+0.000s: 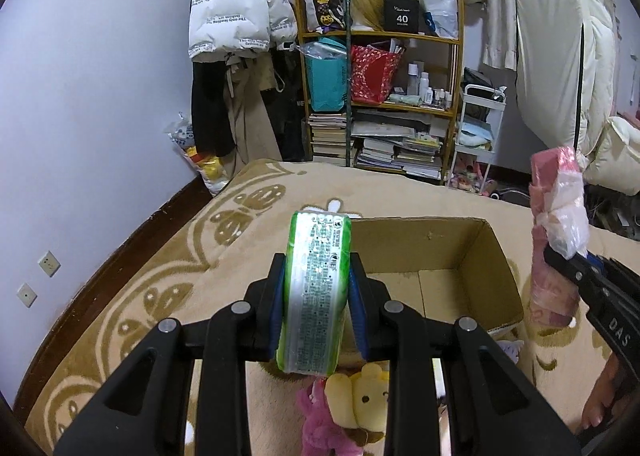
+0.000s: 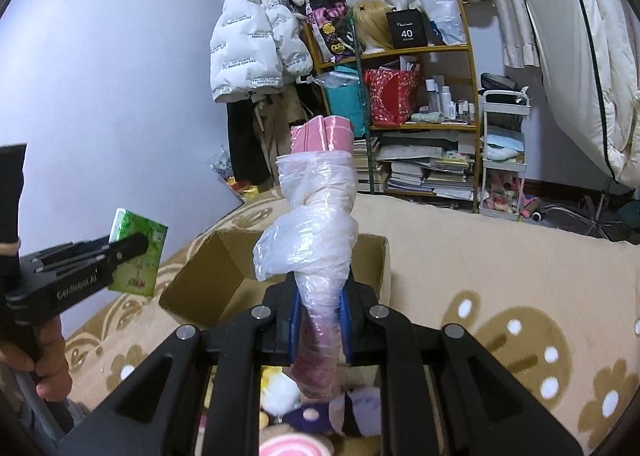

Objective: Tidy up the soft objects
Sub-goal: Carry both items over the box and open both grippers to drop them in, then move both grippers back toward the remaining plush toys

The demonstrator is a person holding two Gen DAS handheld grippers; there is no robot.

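My left gripper (image 1: 318,276) is shut on a green tissue pack (image 1: 316,292), held upright in the air near the left side of an open cardboard box (image 1: 472,256). My right gripper (image 2: 320,296) is shut on a pink cloth bundle wrapped in clear plastic (image 2: 316,232), held upright in front of the box (image 2: 224,256). The bundle also shows in the left wrist view (image 1: 558,232), to the right of the box, and the tissue pack in the right wrist view (image 2: 138,252), to the left. The box looks empty in the part I see.
Plush toys lie below the grippers: a yellow bear (image 1: 368,400), a pink toy (image 1: 316,428) and purple and white ones (image 2: 316,412). The box sits on a beige patterned carpet (image 1: 180,256). A cluttered bookshelf (image 1: 380,96), hanging coats and a white cart (image 1: 480,128) stand behind.
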